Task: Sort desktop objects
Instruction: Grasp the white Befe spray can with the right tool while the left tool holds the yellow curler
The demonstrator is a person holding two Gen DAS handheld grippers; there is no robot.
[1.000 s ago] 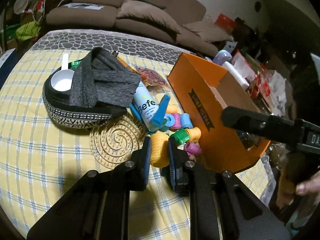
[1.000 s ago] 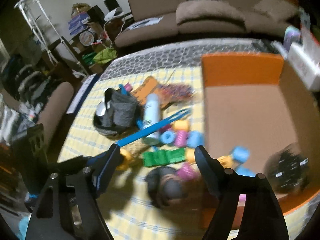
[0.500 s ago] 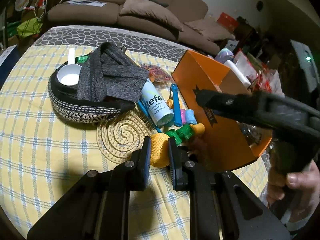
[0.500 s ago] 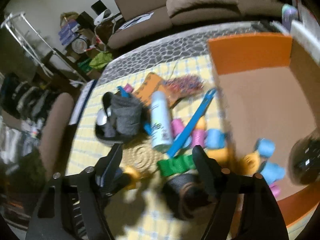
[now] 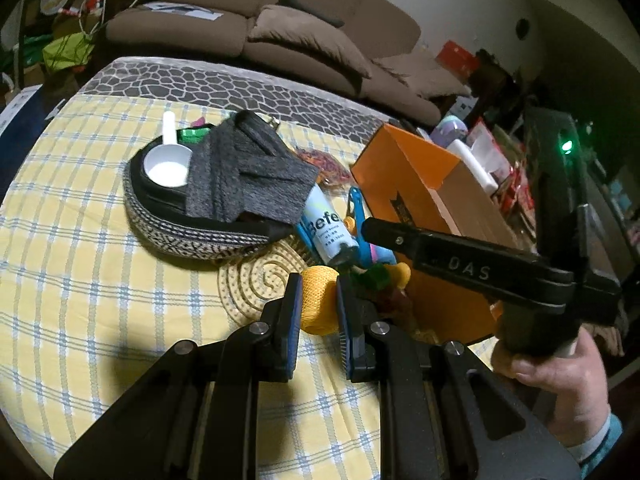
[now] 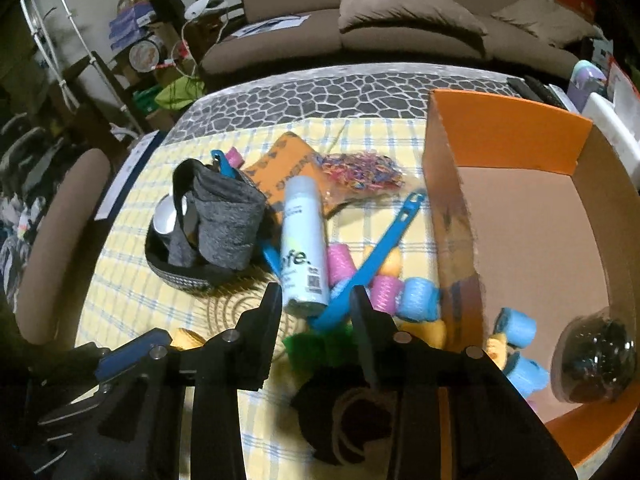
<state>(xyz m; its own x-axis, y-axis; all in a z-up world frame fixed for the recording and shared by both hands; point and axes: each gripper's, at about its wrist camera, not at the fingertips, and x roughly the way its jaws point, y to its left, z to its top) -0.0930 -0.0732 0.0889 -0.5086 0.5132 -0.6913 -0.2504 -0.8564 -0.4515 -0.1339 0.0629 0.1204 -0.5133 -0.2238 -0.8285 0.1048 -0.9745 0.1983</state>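
My left gripper [image 5: 317, 292] is shut on a yellow hair roller [image 5: 318, 300], held above the yellow checked cloth near the orange box [image 5: 404, 172]. My right gripper [image 6: 316, 300] is open, with its jaws on either side of the base of a white spray bottle [image 6: 300, 236] and the end of a blue strip [image 6: 376, 256]. Pink, blue and yellow rollers [image 6: 384, 284] lie beside the box. A green roller [image 6: 320, 348] lies under the right gripper. The box [image 6: 532, 232] holds blue rollers [image 6: 516, 328] and a dark ball [image 6: 592, 360].
A woven basket [image 5: 188, 232] with grey cloth [image 5: 248, 184] and a white scoop [image 5: 168, 160] stands at left. A spiral mat [image 5: 256, 276], a bag of rubber bands [image 6: 360, 168] and a dark round object [image 6: 348, 412] lie on the table. A sofa stands behind.
My right gripper has moved left out of the box area to the spray bottle and narrowed its opening. My left gripper still holds the yellow roller and has barely shifted.
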